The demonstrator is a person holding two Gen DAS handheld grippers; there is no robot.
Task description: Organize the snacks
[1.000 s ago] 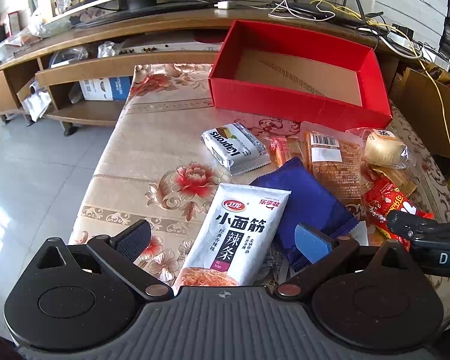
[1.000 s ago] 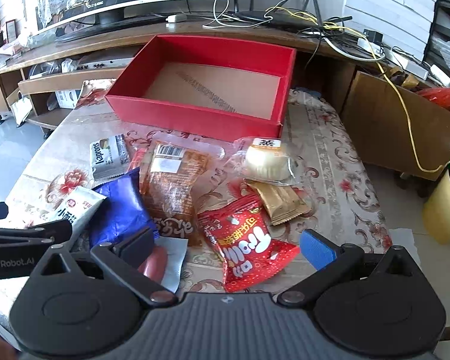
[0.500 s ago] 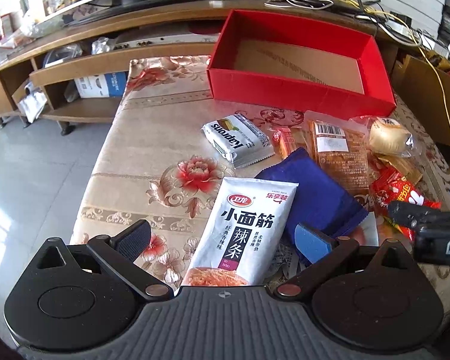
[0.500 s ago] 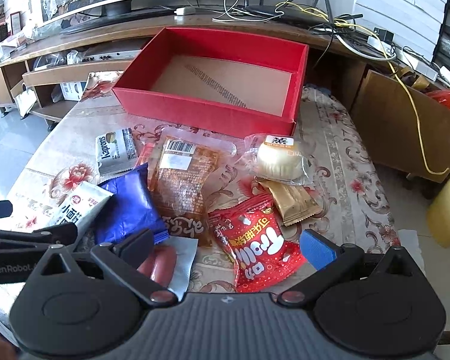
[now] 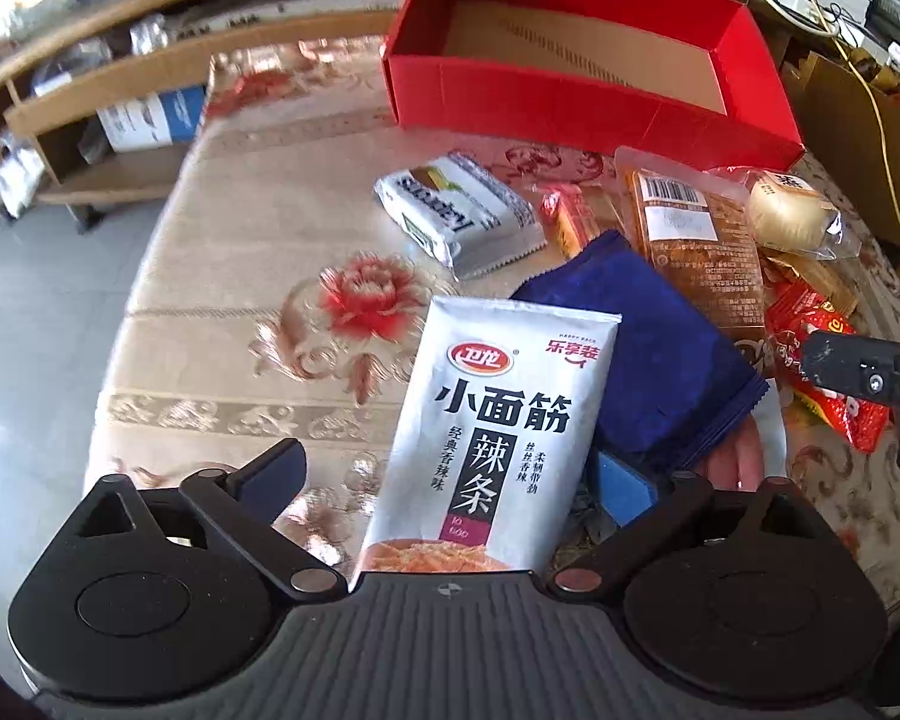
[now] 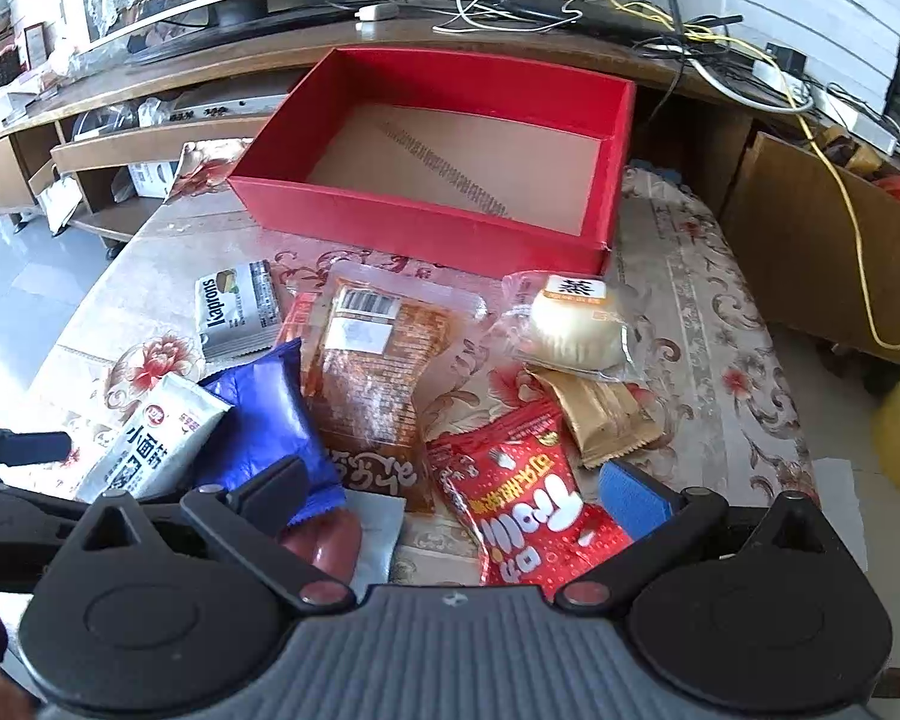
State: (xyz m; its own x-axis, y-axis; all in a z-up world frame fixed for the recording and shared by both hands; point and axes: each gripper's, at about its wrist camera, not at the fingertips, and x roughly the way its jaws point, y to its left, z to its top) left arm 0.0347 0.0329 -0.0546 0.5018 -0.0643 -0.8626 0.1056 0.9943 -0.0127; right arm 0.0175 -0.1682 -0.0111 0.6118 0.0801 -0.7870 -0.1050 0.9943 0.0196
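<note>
An empty red box [image 5: 576,96] [image 6: 426,222] stands at the far side of the table. Snack packets lie in front of it. My left gripper [image 5: 444,474] is open, its jaws on either side of a white spicy-strip packet [image 5: 498,426] [image 6: 150,444] that lies partly on a blue packet [image 5: 654,348] [image 6: 264,414]. My right gripper [image 6: 450,486] is open, with a red packet [image 6: 522,516] [image 5: 822,372] between its jaws. An orange barcode packet [image 6: 378,372], a wrapped bun [image 6: 576,330], a gold packet [image 6: 606,414] and a grey Kaprons packet [image 5: 456,210] [image 6: 234,312] lie around.
The table has a floral cloth [image 5: 258,276]. A wooden TV stand [image 6: 168,78] with cables runs behind the box. A cardboard box [image 6: 810,240] stands at the right. A sausage packet [image 6: 342,540] lies near my right gripper's left finger. Tiled floor [image 5: 24,324] lies left.
Both grippers have moved forward and lower toward the snacks. The white packet now sits deeper between my left jaws, the red packet deeper between my right jaws. Nothing has been grasped.
</note>
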